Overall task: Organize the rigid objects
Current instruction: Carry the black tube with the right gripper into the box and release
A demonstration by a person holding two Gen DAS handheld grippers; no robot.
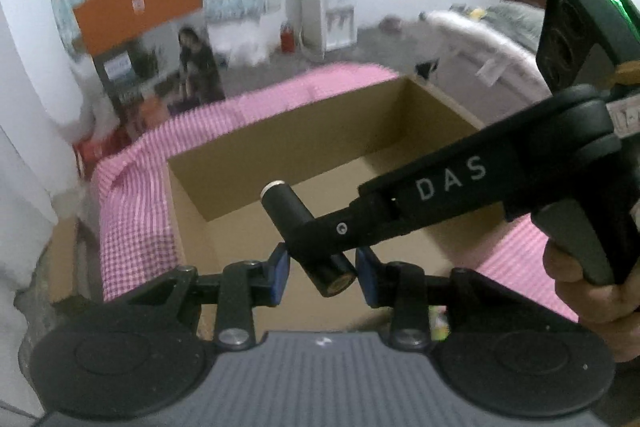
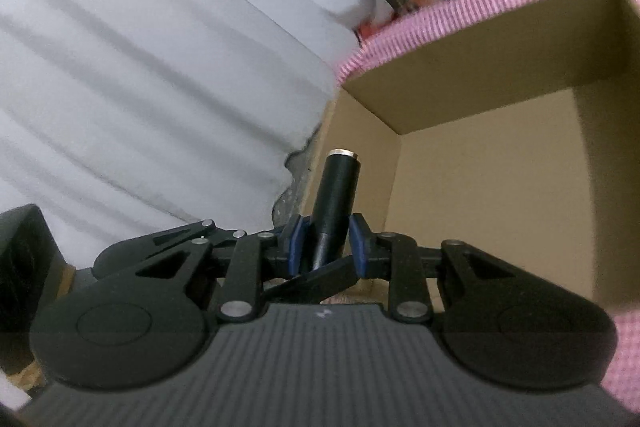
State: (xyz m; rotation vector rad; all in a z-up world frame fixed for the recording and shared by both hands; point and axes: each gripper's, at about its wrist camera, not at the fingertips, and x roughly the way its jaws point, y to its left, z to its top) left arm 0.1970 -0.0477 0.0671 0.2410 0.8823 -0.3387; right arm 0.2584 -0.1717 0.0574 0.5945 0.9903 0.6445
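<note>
Black cylinder [image 1: 306,235] over the open cardboard box [image 1: 280,151], box on pink checked cloth [image 1: 132,211]. Right gripper [image 2: 326,247] clamped narrow on the cylinder, pads pressing both sides of its lower half. Long axis running along the right fingers, silver-rimmed end [image 2: 343,153] leading toward the box's inner corner. Left gripper [image 1: 322,273] also narrow, bracketing the near end; contact on left pads not clear, small gaps visible. Likely next: lower into box, right hand in charge.
</note>
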